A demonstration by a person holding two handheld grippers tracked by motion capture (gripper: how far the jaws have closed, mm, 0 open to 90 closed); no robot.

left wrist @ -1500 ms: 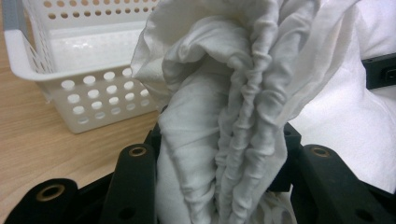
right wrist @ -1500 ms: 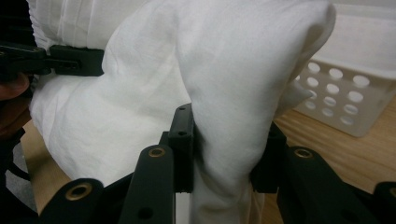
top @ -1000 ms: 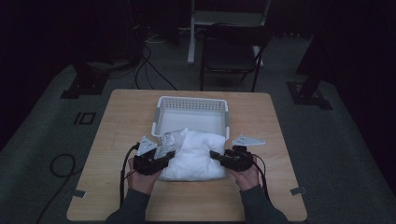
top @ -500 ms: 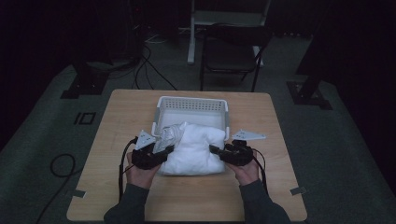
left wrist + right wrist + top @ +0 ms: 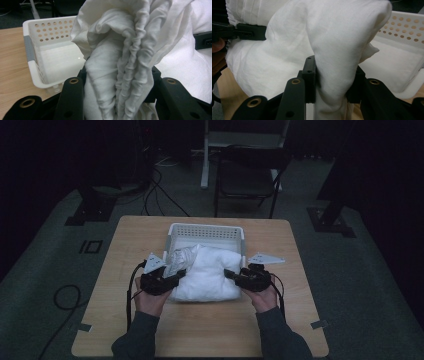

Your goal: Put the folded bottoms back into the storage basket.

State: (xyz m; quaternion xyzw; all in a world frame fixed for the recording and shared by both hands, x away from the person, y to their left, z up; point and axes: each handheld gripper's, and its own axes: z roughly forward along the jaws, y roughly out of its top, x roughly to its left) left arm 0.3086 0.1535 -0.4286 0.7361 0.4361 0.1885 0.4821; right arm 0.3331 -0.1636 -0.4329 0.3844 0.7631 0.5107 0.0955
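White cloth [image 5: 207,275] blocks the basket's [image 5: 206,230] near side; table edges [image 5: 125,235] lie open.

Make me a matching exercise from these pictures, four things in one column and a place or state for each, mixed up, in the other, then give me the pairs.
Things
1. white cloth
2. white perforated basket
3. folding chair
4. left hand-held gripper

Places or states
A. on the floor beyond the table's far edge
B. shut on a bunched fold of fabric
C. heaped between the two hand-held grippers, partly over the basket's near rim
D. on the wooden table, near its far edge

Pairs: 1-C, 2-D, 3-A, 4-B
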